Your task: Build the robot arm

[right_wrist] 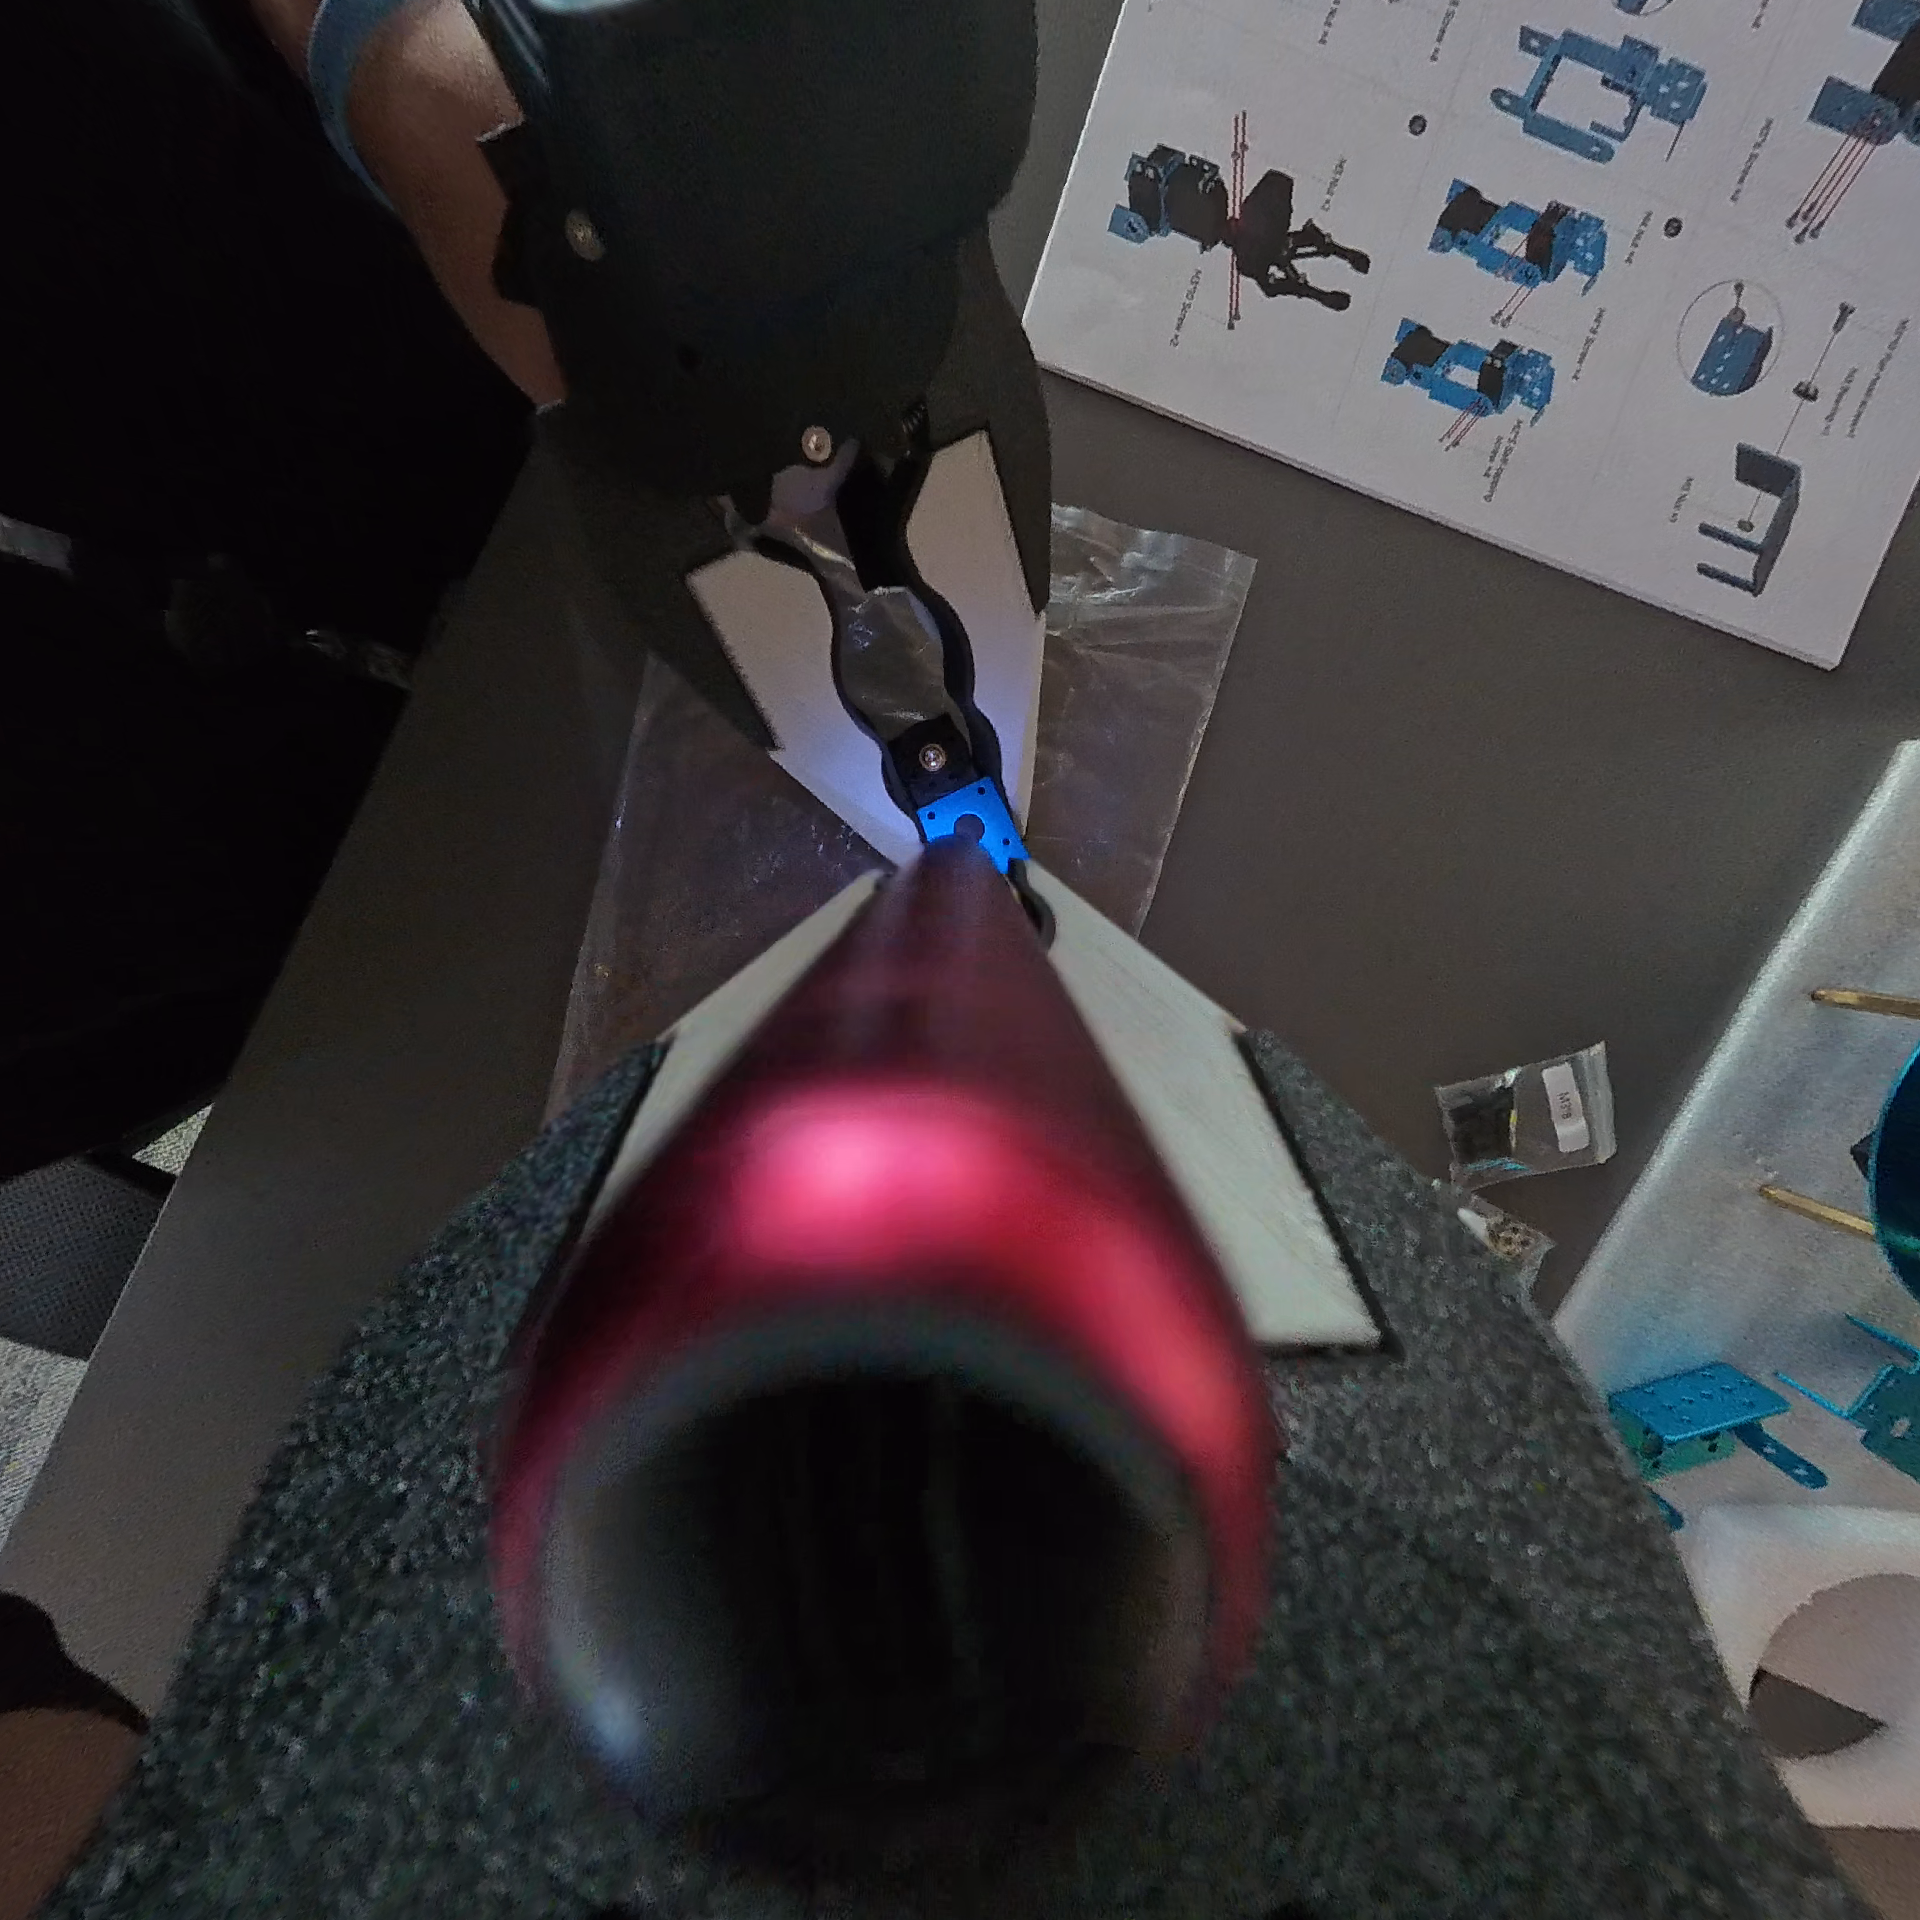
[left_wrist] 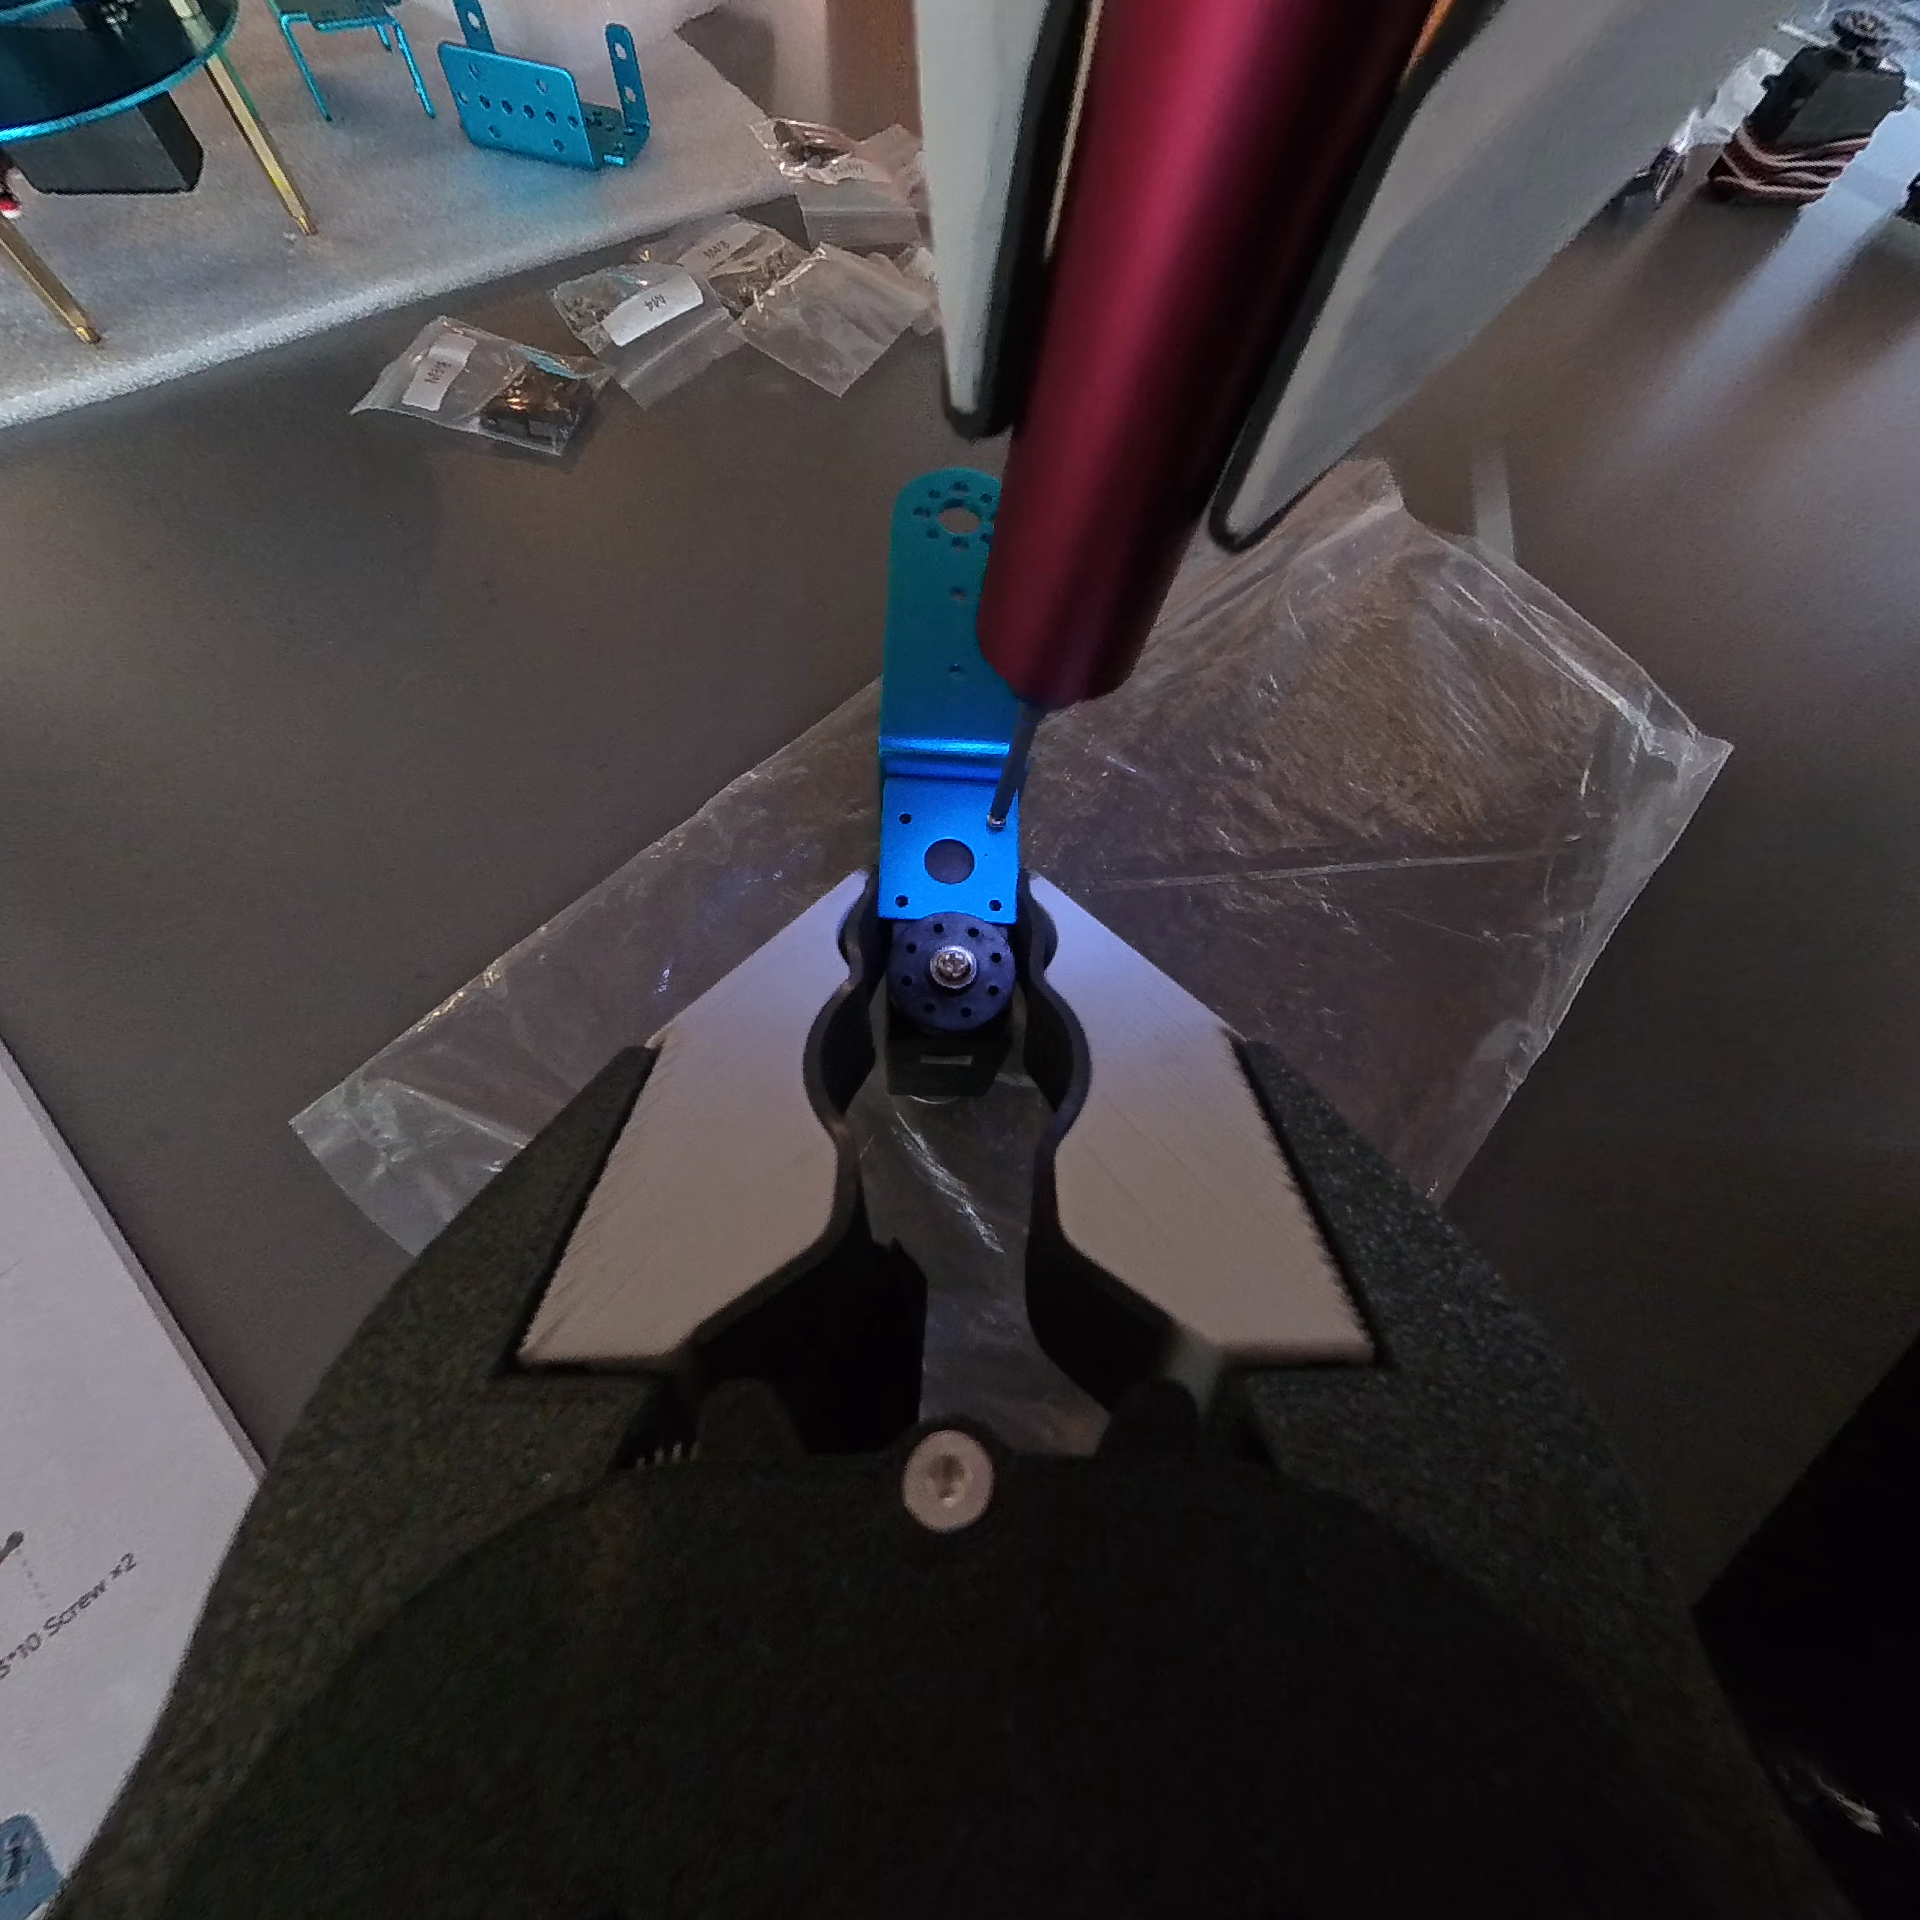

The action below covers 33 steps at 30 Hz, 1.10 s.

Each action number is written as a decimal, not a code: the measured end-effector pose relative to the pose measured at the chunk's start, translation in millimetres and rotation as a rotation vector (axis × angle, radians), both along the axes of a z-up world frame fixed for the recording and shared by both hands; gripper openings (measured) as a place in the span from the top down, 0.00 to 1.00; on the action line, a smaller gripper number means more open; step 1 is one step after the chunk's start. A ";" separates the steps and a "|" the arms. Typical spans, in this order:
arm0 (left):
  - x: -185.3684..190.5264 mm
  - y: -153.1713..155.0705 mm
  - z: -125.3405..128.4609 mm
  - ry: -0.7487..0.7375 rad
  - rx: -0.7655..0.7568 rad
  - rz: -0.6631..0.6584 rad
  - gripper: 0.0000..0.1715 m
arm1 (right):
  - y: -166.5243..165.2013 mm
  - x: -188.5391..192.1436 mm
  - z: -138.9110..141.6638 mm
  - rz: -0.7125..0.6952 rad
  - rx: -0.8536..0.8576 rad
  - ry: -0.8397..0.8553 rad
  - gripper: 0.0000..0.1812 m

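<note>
My left gripper [left_wrist: 948, 914] is shut on a black servo [left_wrist: 951, 977] with a round horn and a centre screw. A blue metal bracket [left_wrist: 943, 748] with holes sits on the servo's far end. My right gripper [right_wrist: 961, 894] is shut on a red screwdriver [right_wrist: 883, 1299]. In the left wrist view the screwdriver [left_wrist: 1153, 343] comes down from above, and its thin bit rests on a small screw [left_wrist: 995, 821] at the bracket's right corner. The right wrist view shows the left gripper [right_wrist: 951, 790] facing me with the servo [right_wrist: 935, 758] and bracket [right_wrist: 971, 826].
A clear plastic bag [left_wrist: 1351, 790] lies flat under both grippers on the grey table [left_wrist: 312, 727]. Small bags of hardware [left_wrist: 644, 312] and blue brackets [left_wrist: 540, 104] lie on a foam sheet [left_wrist: 208, 281] beyond. A printed instruction sheet [right_wrist: 1507, 312] lies nearby. A person's arm [right_wrist: 436, 187] holds the left gripper.
</note>
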<state>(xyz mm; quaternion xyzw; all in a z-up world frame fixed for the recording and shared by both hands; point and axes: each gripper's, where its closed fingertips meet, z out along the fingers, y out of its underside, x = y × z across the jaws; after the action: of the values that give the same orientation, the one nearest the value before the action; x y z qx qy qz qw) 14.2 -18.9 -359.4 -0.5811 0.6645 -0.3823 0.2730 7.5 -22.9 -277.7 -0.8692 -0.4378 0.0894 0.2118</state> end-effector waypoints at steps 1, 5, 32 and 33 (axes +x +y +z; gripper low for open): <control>-0.1 0.1 0.0 0.000 -0.003 -0.001 0.87 | -0.9 2.2 -0.1 -0.003 -0.005 -0.003 0.85; -0.2 0.3 0.2 0.001 -0.012 0.001 0.87 | -4.5 6.9 -0.8 0.005 -0.009 -0.033 0.87; 0.6 -0.9 -0.5 0.003 -0.021 -0.023 0.86 | -8.2 8.5 -2.1 -0.026 -0.038 -0.058 0.87; 0.7 -0.7 -0.6 0.004 -0.021 -0.022 0.86 | -7.7 6.9 -1.9 -0.008 -0.040 -0.075 0.88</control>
<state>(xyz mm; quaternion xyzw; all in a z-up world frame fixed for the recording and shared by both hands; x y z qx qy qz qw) 14.9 -19.6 -360.0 -0.5772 0.6674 -0.3913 0.2614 14.4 -30.5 -279.6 -0.8779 -0.4399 0.0646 0.1779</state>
